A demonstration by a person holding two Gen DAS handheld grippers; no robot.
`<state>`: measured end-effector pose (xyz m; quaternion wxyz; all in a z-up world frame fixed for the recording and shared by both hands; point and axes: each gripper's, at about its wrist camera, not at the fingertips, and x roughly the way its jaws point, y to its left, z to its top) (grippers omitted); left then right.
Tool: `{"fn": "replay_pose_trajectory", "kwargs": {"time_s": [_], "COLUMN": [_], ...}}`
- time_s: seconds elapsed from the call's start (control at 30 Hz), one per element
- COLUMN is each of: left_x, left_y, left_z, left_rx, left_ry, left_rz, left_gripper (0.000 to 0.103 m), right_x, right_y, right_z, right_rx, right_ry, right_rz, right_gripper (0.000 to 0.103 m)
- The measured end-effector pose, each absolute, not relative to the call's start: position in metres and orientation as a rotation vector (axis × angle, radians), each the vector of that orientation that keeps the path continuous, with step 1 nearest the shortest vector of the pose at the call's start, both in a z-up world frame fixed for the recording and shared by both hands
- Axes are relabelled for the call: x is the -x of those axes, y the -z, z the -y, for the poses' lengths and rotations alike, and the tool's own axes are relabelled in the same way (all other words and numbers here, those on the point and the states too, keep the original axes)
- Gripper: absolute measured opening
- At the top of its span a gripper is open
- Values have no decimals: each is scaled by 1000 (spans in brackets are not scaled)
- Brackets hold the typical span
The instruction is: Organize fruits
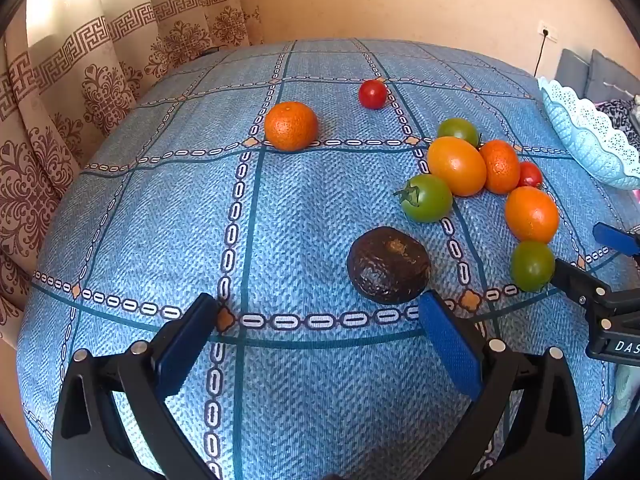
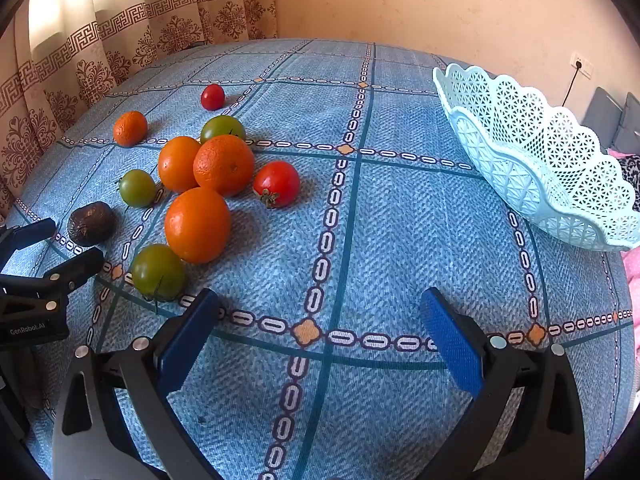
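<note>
Both claws hang wide open and empty over the table (image 2: 400, 240), so no fruit has reached the basket (image 2: 540, 152) yet; the step in hand looks like a first pick.

The left claw (image 1: 320, 312) has the avocado (image 1: 388, 266) just ahead at 1 o'clock, touching or nearly touching its right pad. To take it well, I would shift right until the fruit sits between the pads, then close gently, since the wrinkled skin suggests soft flesh.

The right claw (image 2: 320, 312) has a green tomato (image 2: 157, 273) nearest, at 10 o'clock, beside its left pad. Beyond that lies the cluster of oranges (image 2: 197, 224), with a red tomato (image 2: 277, 184) at its right edge.

Only the right view shows the basket whole, empty, at 2 o'clock near the table edge. The left view catches just its rim, but shows the lone mandarin (image 1: 291, 125) and small red tomato (image 1: 372, 94) plainly, far at 12 o'clock.
</note>
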<state>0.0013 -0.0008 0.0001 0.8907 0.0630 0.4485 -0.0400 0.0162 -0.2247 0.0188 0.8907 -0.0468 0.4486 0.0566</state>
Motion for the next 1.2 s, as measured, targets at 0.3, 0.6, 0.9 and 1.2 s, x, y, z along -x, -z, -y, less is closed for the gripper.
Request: {"fn": "replay_pose_trajectory", "kwargs": {"time_s": [0.3,0.6,0.9,1.2], "left_x": [-1,-5,-5,-4], "left_y": [0,0,0,1], "left_z": [0,3,1,1], "left_rx": [-130,-132,-130,-130], "left_ry": [85,85,87,87], "left_rz": [-931,-931,-932,-932], "left_gripper": [98,98,98,98], "right_x": [-16,-16,-16,-16], "right_y": [-19,-19,-19,-19], "right_z": [225,225,225,225], "right_rx": [97,96,96,95], "right_ry": [-118,-117,-117,-118], "right_rz": [-932,-932,-932,-933], "right_gripper": [101,101,101,101]}}
